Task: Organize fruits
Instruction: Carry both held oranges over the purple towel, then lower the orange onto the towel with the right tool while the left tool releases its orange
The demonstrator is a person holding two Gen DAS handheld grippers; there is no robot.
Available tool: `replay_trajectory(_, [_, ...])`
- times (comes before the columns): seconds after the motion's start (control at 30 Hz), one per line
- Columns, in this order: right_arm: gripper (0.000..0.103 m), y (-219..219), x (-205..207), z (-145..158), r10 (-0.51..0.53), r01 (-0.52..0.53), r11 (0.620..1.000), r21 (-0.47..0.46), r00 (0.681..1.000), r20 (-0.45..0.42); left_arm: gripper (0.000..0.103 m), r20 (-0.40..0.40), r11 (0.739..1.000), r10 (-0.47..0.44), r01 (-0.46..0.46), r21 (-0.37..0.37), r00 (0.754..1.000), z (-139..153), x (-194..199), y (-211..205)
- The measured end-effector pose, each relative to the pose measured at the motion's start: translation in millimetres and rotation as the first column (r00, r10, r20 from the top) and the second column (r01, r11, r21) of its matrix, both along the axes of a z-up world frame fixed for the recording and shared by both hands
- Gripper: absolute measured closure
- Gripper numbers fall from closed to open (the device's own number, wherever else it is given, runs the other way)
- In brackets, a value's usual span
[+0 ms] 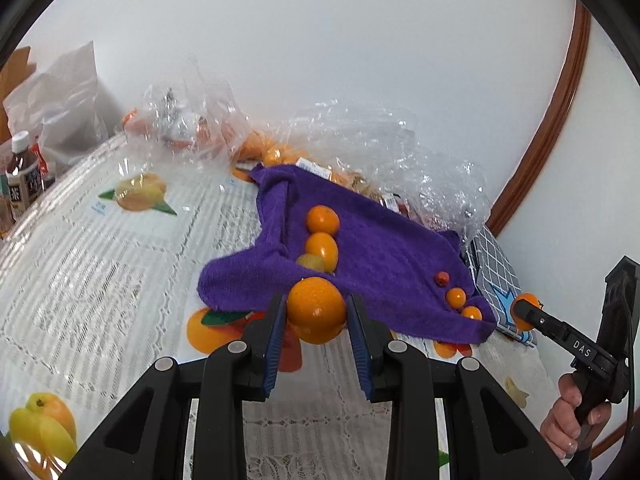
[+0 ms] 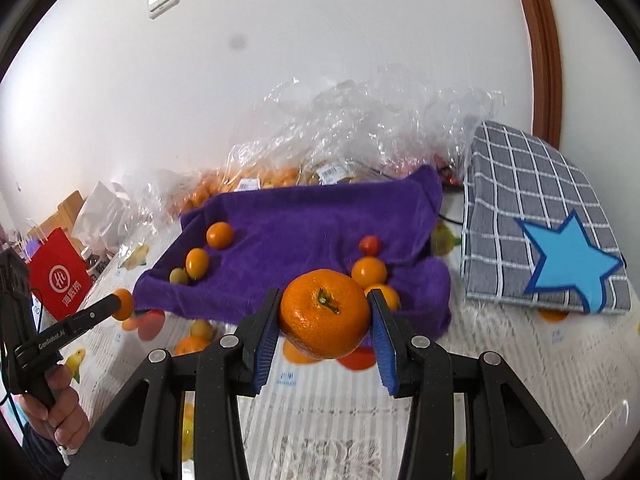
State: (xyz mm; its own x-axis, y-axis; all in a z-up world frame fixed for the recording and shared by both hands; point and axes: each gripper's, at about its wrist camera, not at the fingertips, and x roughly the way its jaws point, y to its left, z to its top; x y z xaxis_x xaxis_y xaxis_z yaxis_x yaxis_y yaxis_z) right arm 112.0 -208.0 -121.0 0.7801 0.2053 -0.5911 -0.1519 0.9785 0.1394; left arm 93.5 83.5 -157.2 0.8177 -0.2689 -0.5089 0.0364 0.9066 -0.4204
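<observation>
- Our left gripper [image 1: 316,312] pinches a small orange [image 1: 316,310] just off the purple towel [image 1: 380,248]'s near edge; we should set it beside the left row [image 1: 322,240].
- Our right gripper [image 2: 324,316] clamps a stemmed mandarin [image 2: 324,314] before the right row [image 2: 370,270]; we lower it gently so nothing rolls.

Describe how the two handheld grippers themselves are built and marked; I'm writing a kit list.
Both are black plastic tools with two angled fingers, round grey rivets and ribbed blue pads. The left gripper has a pistol-style handle with white lettering along its side. The right gripper looks alike, with white "DAS" lettering and a thin black cable by the handle. No sleeve is clearly visible.
</observation>
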Motion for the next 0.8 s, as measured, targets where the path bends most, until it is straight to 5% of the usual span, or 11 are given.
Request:
replay_trajectory(0.43, [0.060,5,33,8,0.015,-0.014,0.999,-0.030,1.000,0.017,0.074,0.052,0.998,0.018,-0.020,0.056,0.999,36,33,-1])
replay_trajectory(0.8, [0.060,30,71,-27,0.089,-0.095,0.991,-0.095,0.994,-0.064,0.074,0.026,0.996,-0.036,0.034,0.082,0.999,35,94,-32])
